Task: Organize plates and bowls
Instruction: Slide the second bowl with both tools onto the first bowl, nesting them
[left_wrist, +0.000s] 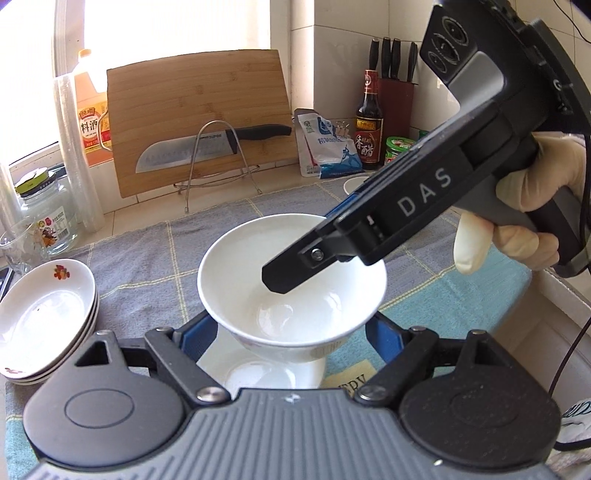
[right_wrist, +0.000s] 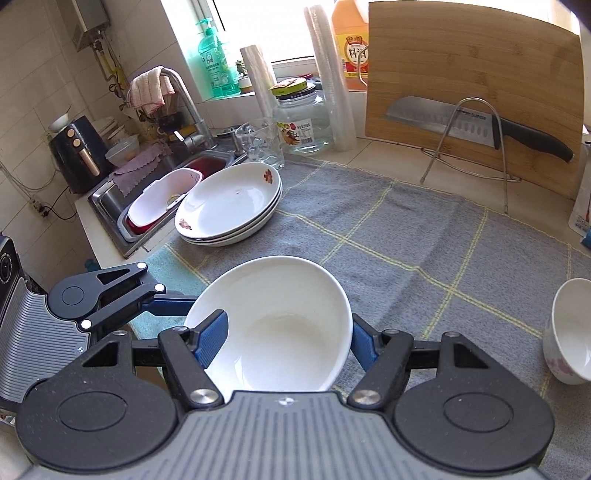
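A white bowl (left_wrist: 291, 280) hangs over a second white bowl (left_wrist: 258, 373) that lies between my left gripper's (left_wrist: 291, 339) open blue fingers. My right gripper (right_wrist: 288, 332) is shut on the upper bowl's (right_wrist: 280, 325) rim, one finger (right_wrist: 210, 339) inside and one outside; it shows from the right in the left wrist view (left_wrist: 280, 273). A stack of shallow flowered plates (right_wrist: 229, 203) sits at the cloth's left edge, and also shows in the left wrist view (left_wrist: 44, 317). Another small bowl (right_wrist: 570, 328) stands at the right.
A grey checked cloth (right_wrist: 424, 236) covers the counter. A bamboo cutting board (left_wrist: 199, 118) with a knife (left_wrist: 207, 146) on a wire rack stands behind. Jars (right_wrist: 303, 122), a glass (right_wrist: 260, 144), bottles (left_wrist: 369, 118) and a sink (right_wrist: 147, 195) line the edges.
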